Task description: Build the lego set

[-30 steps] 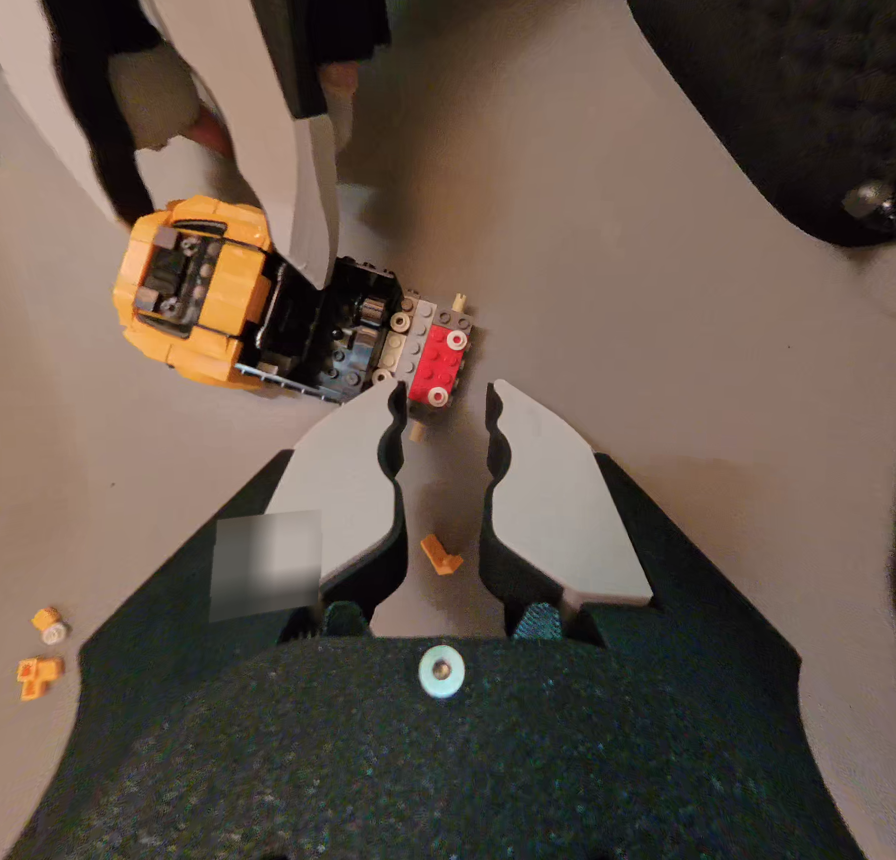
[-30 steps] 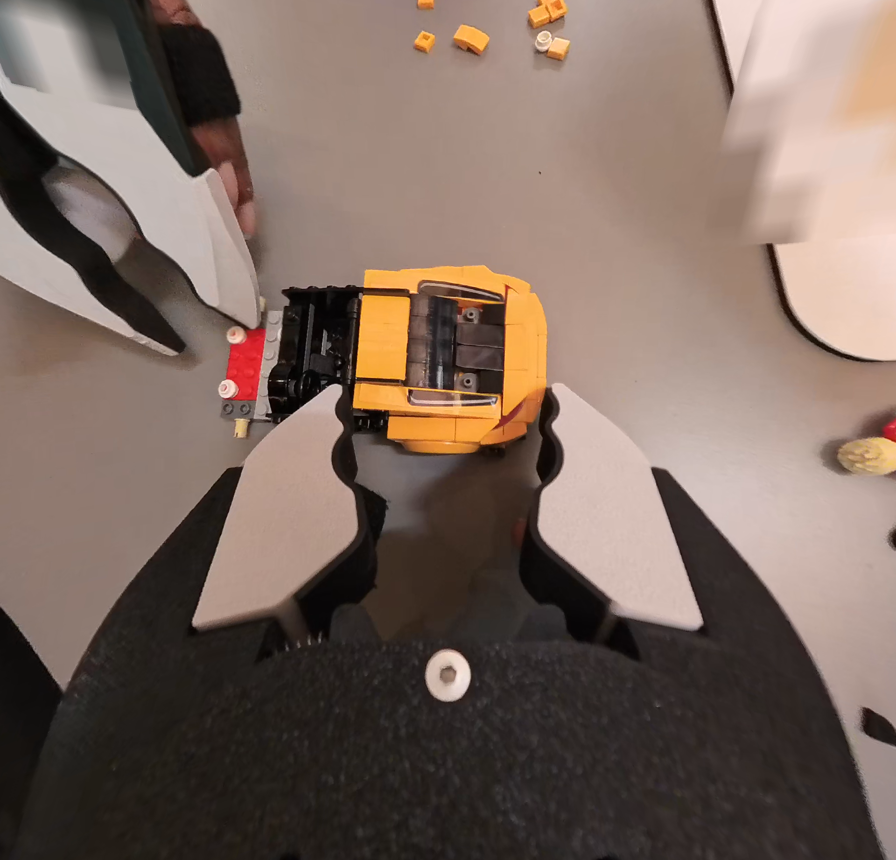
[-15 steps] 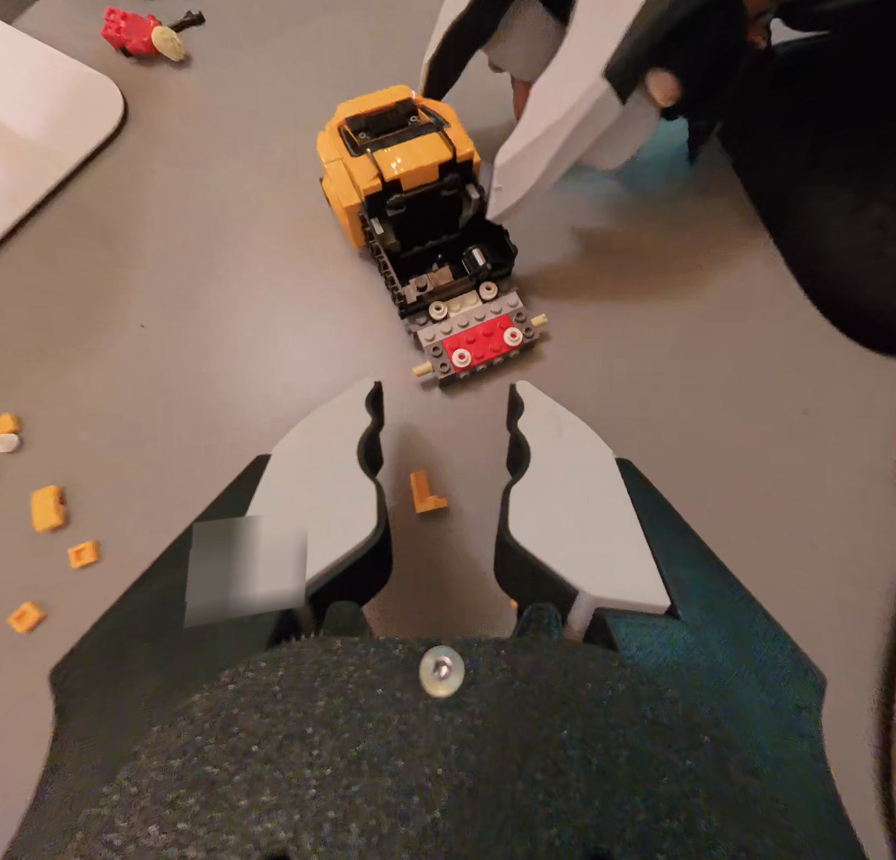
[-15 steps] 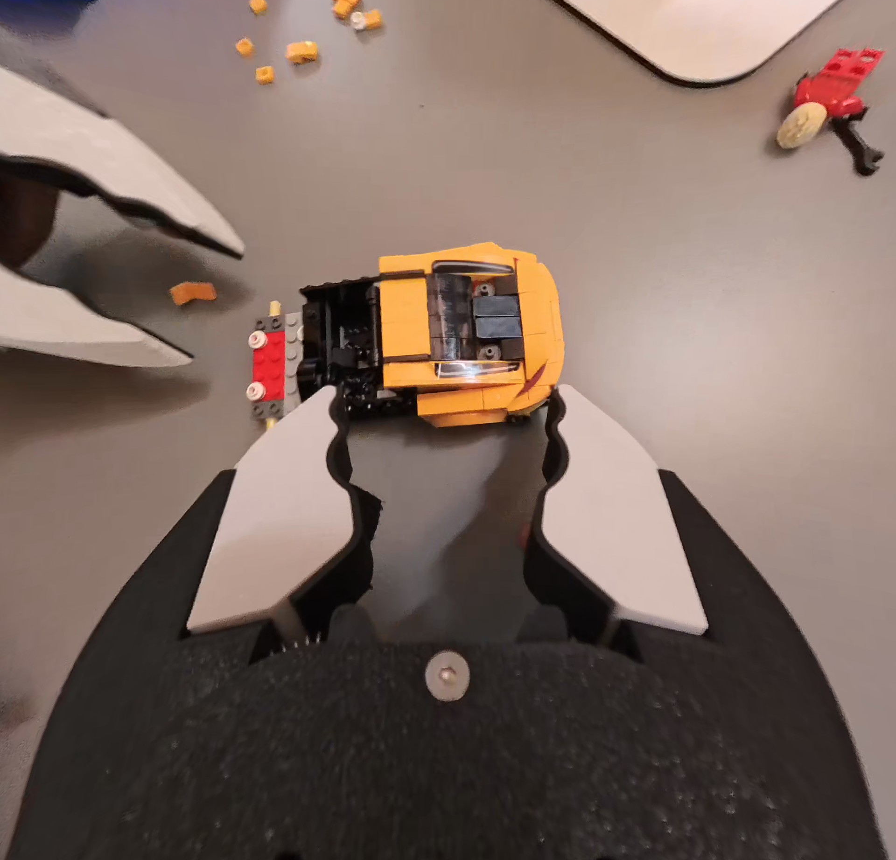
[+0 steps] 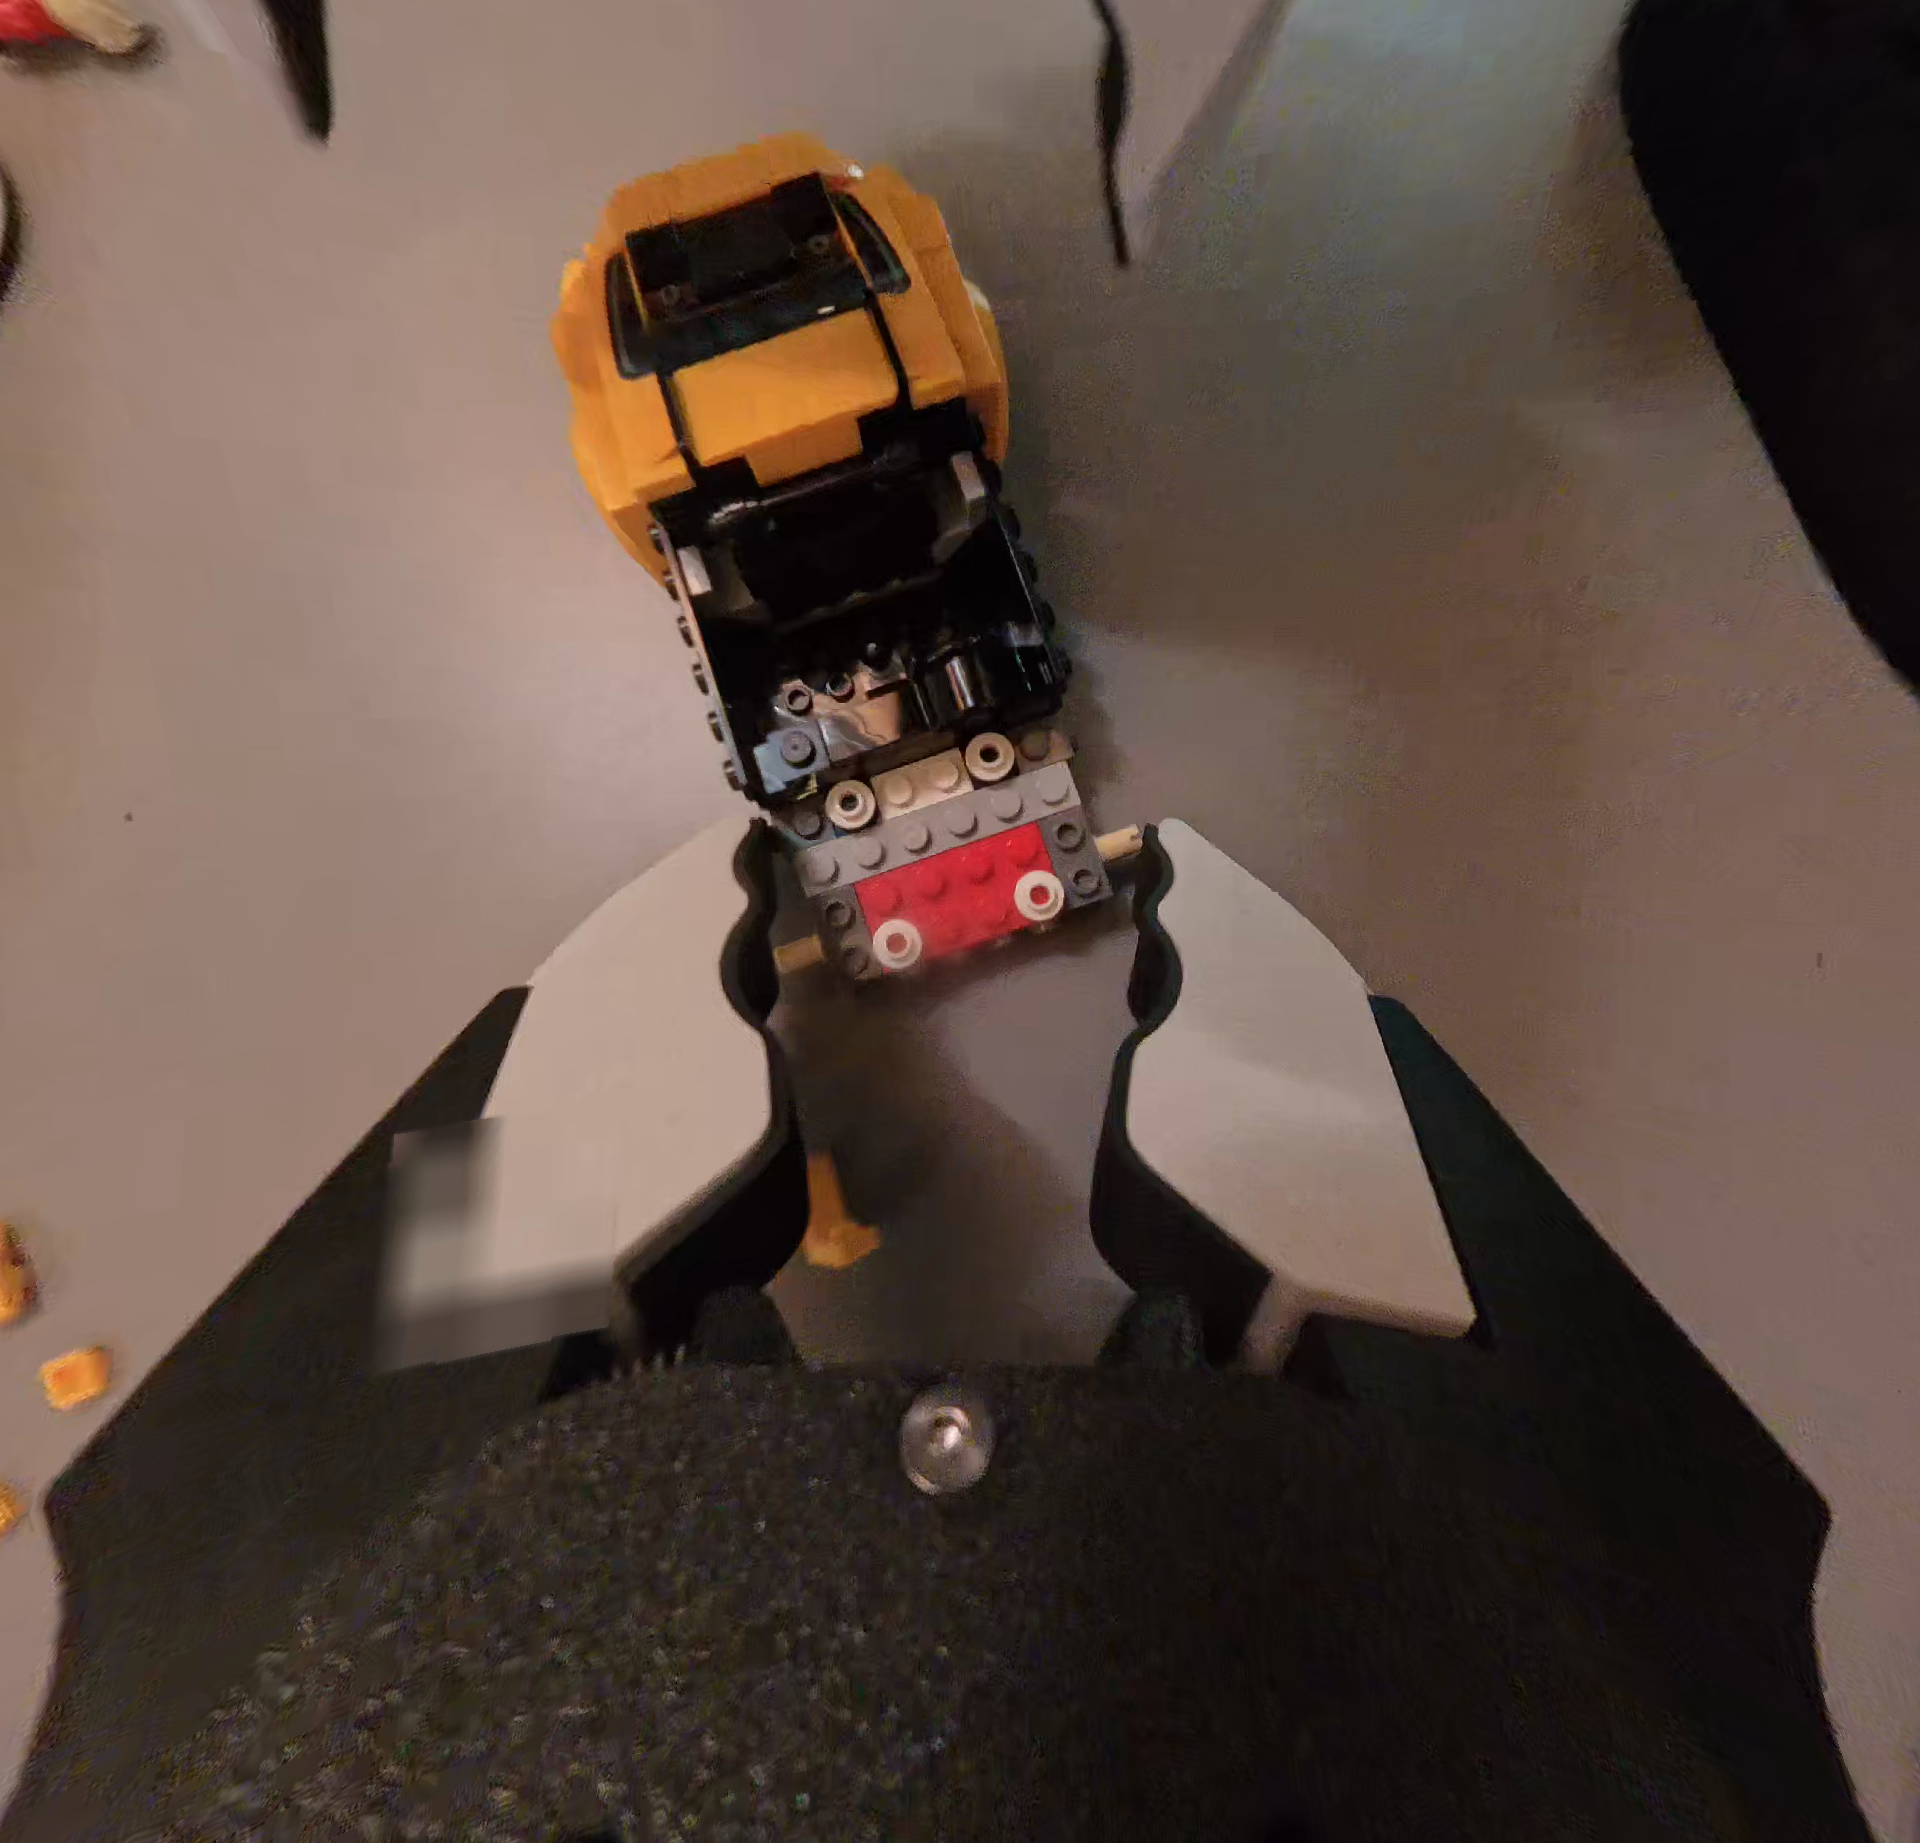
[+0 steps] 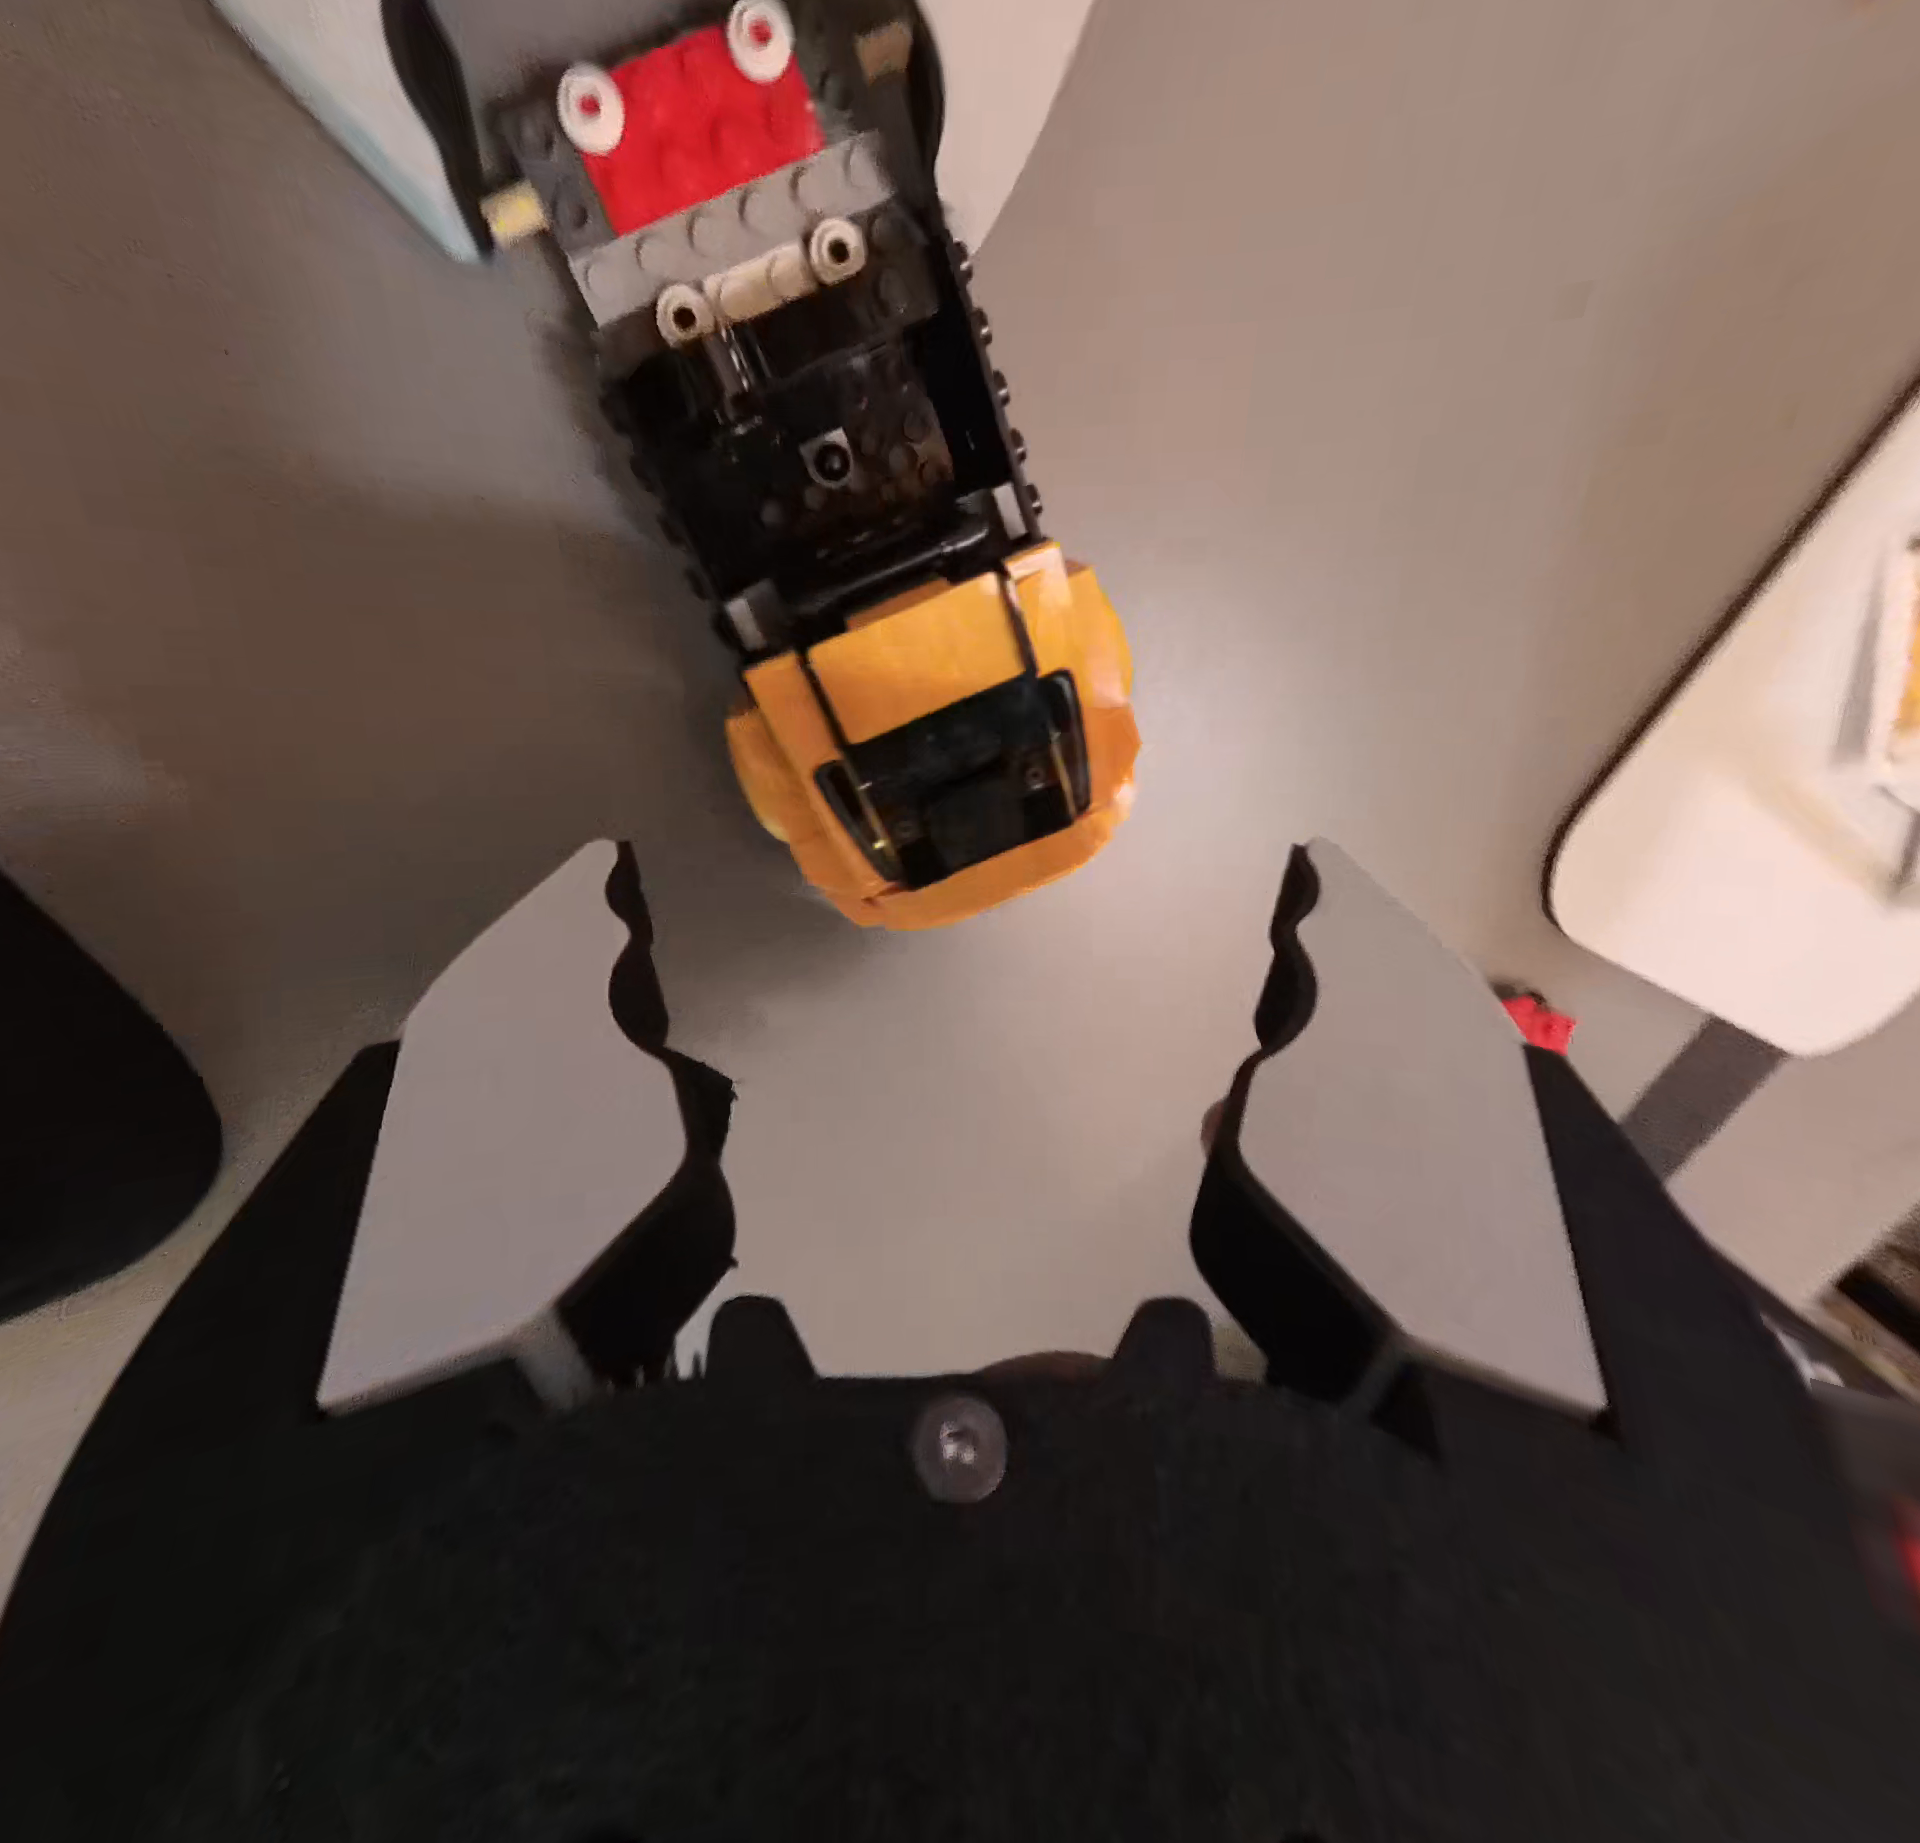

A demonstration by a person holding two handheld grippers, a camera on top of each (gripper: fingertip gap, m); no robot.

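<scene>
The left gripper [image 5: 951,894] is spread apart around the stripped end of a brick-built toy car [image 5: 831,567], where a red plate [image 5: 961,894] sits on grey studded plates; small tan axle pins [image 5: 1120,843] stick out on both sides there. The pin on one side seems to touch the fingertip, but the pads do not press on the grey plates, so nothing is grasped. The right gripper [image 6: 956,894] is wide open, bare, just beside the orange rounded end of the car [image 6: 935,744]. The car lies near the middle of the grey desk [image 5: 312,650], well away from its edges. I judge the risk is this: if the jaws close on the thin pins and not on the plates, the pins may slip or pop out, and the clipped bricks can separate under a crooked squeeze. The bricks are hard, glossy plastic with studs; the desk is smooth and matte, so the car can slide. Loose orange pieces [image 5: 75,1375] lie toward one side, and one orange piece [image 5: 836,1237] lies between the left fingers.
</scene>
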